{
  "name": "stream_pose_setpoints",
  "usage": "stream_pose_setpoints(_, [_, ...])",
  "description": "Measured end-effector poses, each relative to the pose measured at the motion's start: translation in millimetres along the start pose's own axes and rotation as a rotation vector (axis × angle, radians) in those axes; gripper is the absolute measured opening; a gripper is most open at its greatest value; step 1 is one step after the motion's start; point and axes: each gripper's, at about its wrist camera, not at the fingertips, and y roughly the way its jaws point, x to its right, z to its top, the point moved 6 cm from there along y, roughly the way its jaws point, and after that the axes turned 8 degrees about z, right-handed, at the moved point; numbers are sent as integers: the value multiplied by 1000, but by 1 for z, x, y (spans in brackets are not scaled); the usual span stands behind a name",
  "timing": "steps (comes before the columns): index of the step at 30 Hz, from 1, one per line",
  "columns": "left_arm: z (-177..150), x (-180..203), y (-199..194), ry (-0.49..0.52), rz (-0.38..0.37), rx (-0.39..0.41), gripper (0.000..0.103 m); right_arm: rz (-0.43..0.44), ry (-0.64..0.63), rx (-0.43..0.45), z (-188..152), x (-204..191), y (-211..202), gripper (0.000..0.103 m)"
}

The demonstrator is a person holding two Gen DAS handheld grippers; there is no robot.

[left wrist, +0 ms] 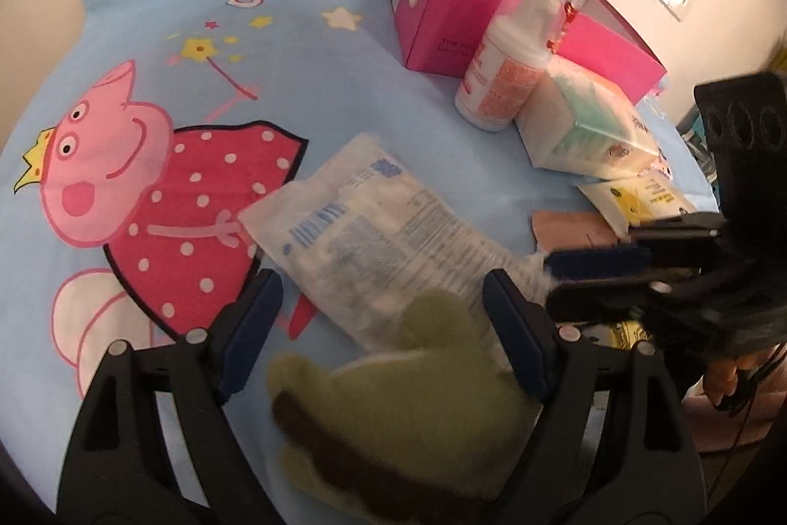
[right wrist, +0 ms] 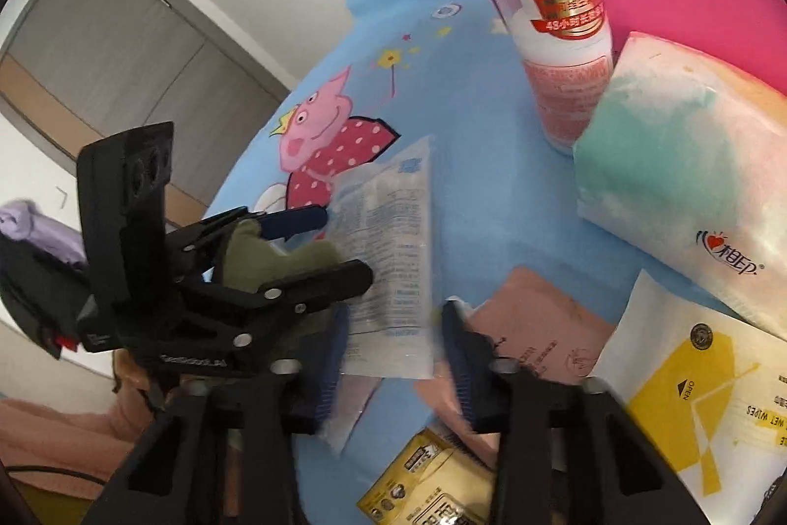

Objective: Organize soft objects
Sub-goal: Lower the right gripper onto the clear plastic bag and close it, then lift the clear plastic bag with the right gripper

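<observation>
green plush toy [left wrist: 418,402] is gripped by the left gripper [left wrist: 388,303], a clear printed plastic packet [left wrist: 374,220] is straddled by the right gripper [right wrist: 393,328], whose closure cannot be told, so a firm pinch is likely needed.

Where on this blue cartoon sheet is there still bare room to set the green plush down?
Free: the sheet between the printed pig and the pink box, and all along its far edge. Crowded: the near right, where the pump bottle, tissue pack, wet wipes and clear packet cluster.
</observation>
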Motion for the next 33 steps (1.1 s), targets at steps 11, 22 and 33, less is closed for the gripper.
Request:
stream_pose_setpoints(11, [3, -11, -1, -37, -11, -7, 84, 32, -56, -23, -7, -16, -15, 26])
stream_pose_setpoints(22, [11, -12, -2, -20, -64, -4, 84, 94, 43, -33, 4, -9, 18, 33])
stream_pose_setpoints(33, [25, -35, -15, 5, -25, 49, 84, -11, 26, 81, 35, -2, 19, 13])
